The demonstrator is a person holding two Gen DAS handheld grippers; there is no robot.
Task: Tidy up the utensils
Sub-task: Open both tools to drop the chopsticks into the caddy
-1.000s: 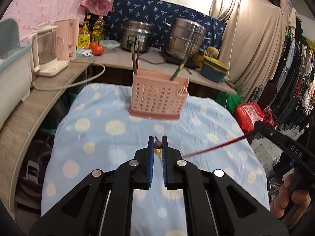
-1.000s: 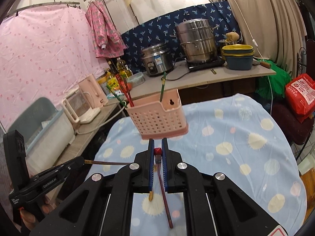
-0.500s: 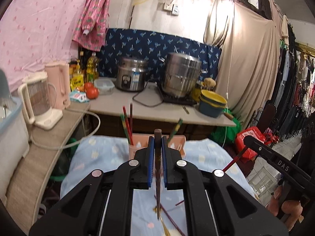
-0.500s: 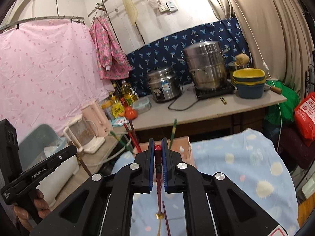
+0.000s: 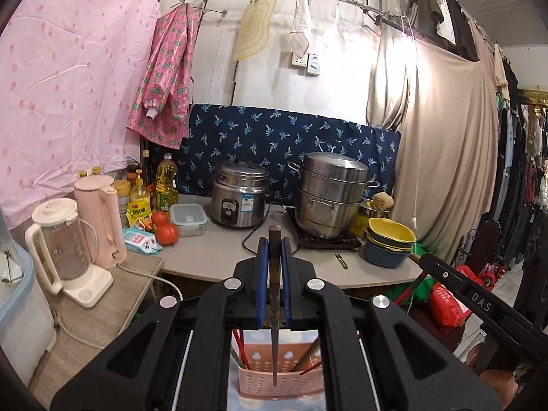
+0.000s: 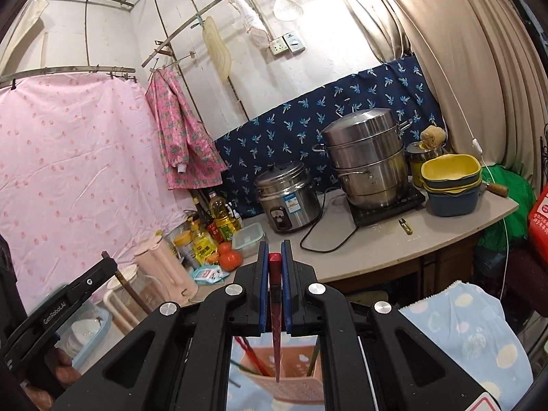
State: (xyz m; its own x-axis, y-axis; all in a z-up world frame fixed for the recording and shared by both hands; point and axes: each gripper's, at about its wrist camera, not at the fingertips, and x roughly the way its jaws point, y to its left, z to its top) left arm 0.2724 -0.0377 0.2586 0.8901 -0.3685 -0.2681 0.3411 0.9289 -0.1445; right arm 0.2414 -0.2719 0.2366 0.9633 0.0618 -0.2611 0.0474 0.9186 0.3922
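My left gripper is shut on a dark brown chopstick that hangs point down over the pink perforated utensil basket. My right gripper is shut on a red chopstick, its tip hanging at the rim of the same basket. Several red and green chopsticks stand inside the basket. The right gripper also shows at the right of the left wrist view, and the left gripper at the left of the right wrist view.
The basket stands on a table under a blue dotted cloth. Behind it a counter carries a rice cooker, a steel steamer pot, stacked bowls, tomatoes, oil bottles, a pink kettle and a blender.
Both grippers have risen from just above the cloth, each carrying its chopstick. The chopsticks now hang over the basket, which has dropped to the bottom of both views.
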